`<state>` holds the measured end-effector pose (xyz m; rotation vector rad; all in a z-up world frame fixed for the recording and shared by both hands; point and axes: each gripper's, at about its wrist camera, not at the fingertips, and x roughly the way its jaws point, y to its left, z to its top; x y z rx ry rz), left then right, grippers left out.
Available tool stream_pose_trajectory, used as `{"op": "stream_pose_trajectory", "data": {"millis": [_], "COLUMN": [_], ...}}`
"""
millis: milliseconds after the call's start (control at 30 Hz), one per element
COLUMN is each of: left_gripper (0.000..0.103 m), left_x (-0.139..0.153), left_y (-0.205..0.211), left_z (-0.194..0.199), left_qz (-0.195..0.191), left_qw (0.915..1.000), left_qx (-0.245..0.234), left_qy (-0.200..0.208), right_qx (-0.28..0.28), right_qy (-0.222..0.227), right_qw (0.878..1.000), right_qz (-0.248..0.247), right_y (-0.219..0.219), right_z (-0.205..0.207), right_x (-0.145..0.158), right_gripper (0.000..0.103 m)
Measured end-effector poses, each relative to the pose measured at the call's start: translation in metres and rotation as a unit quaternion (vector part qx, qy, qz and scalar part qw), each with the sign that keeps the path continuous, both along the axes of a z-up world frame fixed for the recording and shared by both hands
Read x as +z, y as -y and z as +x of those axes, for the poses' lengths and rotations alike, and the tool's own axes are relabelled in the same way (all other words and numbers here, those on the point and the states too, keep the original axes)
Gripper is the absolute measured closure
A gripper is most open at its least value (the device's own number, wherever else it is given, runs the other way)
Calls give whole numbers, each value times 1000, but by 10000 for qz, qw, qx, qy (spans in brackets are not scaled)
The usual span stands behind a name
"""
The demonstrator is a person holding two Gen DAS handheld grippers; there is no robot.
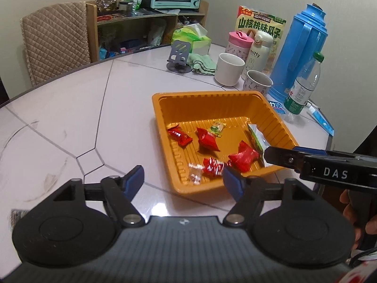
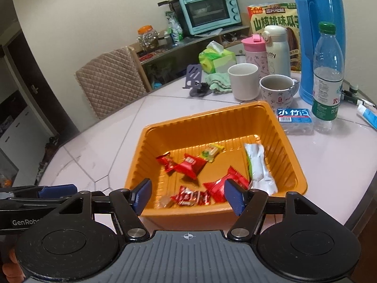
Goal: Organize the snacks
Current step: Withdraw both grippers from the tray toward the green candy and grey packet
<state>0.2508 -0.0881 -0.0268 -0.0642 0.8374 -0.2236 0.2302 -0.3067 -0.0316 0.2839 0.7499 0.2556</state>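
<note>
Orange ribbed plastic tray (image 2: pixel 278 139): one
Red wrapped snacks (image 2: pixel 188 166): four
Left hand-held gripper (image 1: pixel 182 176): released, holding nothing
Right hand-held gripper (image 2: pixel 188 194): released, holding nothing

- One orange ribbed plastic tray (image 2: pixel 212 127).
- Four red foil-wrapped snacks in the tray, for instance one red packet (image 2: pixel 190 166).
- One small yellow-green wrapped sweet (image 2: pixel 211 152).
- One long silver-and-green packet (image 2: pixel 259 167).
- One clear-wrapped sweet (image 1: pixel 195 173).
- Two open mugs: one plain white mug (image 2: pixel 243 80), one patterned white mug (image 2: pixel 278 92).
- Two lidded flasks: one pink flask (image 2: pixel 255 52), one white flask (image 2: pixel 276 49).
- One tall blue plastic thermos (image 2: pixel 306 35).
- One clear green-capped water bottle (image 2: pixel 327 75).
</note>
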Motion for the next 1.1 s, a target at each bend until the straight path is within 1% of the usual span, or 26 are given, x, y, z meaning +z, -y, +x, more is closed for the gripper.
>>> {"op": "stream_pose_trajectory", "data": {"millis": [133,333,533,700,867,1100], "left_gripper": [24,23,22,22,22,22], "left_x": [4,4,-1,-9,-18,-27], "left_y": [-13,-35,-60,-82,-99,-119], "left_z": [-20,-52,-83,-103,-119,-132], "left_qz": [2,44,64,33,52,76], "left_qw": [9999,9994,9975,9941,9906,9858], "left_qx": [134,341,674,1011,1248,1511], "left_qy": [-7,-63,-212,-383,-561,-724], "right_qx": [143,423,769,1034,1320,1712], "right_qy": [-30,-192,-376,-501,-616,-768], "right_qw": [9999,9988,9963,9933,9893,9822], "right_qz": [79,131,123,100,26,-49], "right_y": [-8,-24,-46,-63,-82,-112], "right_z": [-16,-37,-55,-66,-74,-75], "right_x": [3,-1,-10,-18,-27,-39], "right_gripper": [28,25,24,24,24,24]}}
